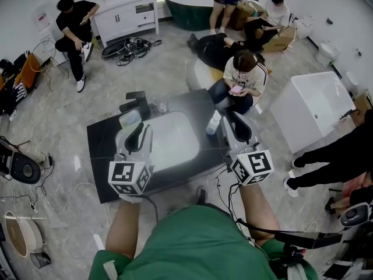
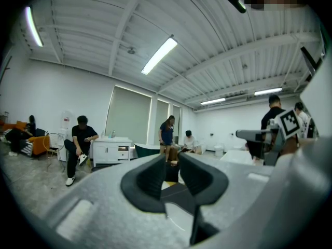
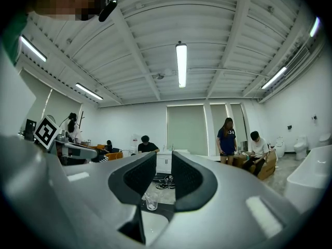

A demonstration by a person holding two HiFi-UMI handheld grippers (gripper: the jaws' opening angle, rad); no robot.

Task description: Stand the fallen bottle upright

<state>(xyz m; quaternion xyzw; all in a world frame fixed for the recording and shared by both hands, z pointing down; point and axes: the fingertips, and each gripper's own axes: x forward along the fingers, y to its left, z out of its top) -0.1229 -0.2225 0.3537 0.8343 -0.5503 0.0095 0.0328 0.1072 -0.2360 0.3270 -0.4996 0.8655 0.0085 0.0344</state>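
Note:
A white bottle [image 1: 214, 123] lies on its side at the right rim of the dark counter [image 1: 102, 156], beside the white sink basin [image 1: 175, 139]. My right gripper [image 1: 239, 125] hovers just right of the bottle, level, jaws apart with nothing between them. The right gripper view shows that same gripper [image 3: 163, 173] open, with the bottle out of sight. Over the basin's left edge my left gripper [image 1: 135, 134] is also open and empty. In the left gripper view, its own gripper [image 2: 170, 165] frames only the room beyond.
A black faucet [image 1: 139, 104] and a clear glass [image 1: 163, 106] stand at the counter's back; the glass [image 3: 151, 201] shows between my right jaws. A pale green item [image 1: 129, 119] sits by the faucet. A seated person [image 1: 245, 77] is just beyond the counter. A white tub [image 1: 315, 107] stands at right.

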